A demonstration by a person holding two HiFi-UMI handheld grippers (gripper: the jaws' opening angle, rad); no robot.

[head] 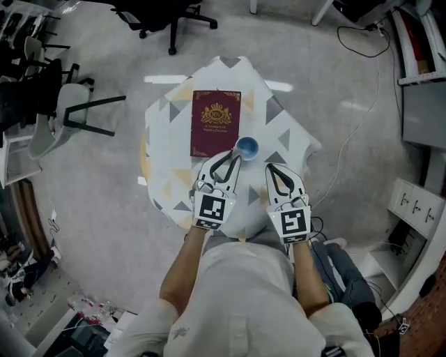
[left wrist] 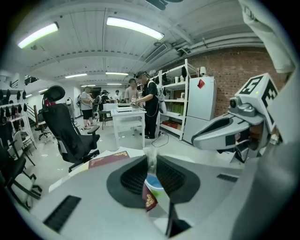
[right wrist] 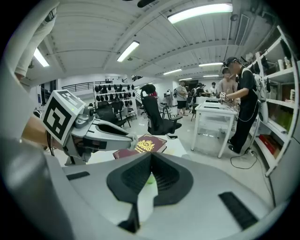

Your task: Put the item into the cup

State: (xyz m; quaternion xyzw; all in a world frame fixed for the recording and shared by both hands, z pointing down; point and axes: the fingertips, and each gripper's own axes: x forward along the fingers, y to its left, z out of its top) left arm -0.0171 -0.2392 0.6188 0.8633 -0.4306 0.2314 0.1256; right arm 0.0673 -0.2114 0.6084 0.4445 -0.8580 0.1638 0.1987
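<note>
A small cup [head: 246, 147] with a blue rim stands on the table, just right of a maroon book [head: 215, 123]. My left gripper [head: 234, 158] reaches up to the cup's near side. In the left gripper view its jaws pinch a small pale, translucent item [left wrist: 151, 161], with the cup [left wrist: 154, 183] showing through the gap right below. The right gripper view shows that same pale item [right wrist: 132, 139] at the left gripper's tip, in front of the book [right wrist: 147, 145]. My right gripper [head: 274, 169] hovers to the cup's right, jaws together and empty [right wrist: 150, 158]; a bit of green shows through its gap.
The table [head: 286, 132] is small, covered in a white cloth with grey and yellow triangles. Grey floor surrounds it, with office chairs [head: 171, 17] beyond and a cable [head: 348, 139] to the right. People stand at a white desk [left wrist: 126, 117] and shelving [left wrist: 176, 108] in the background.
</note>
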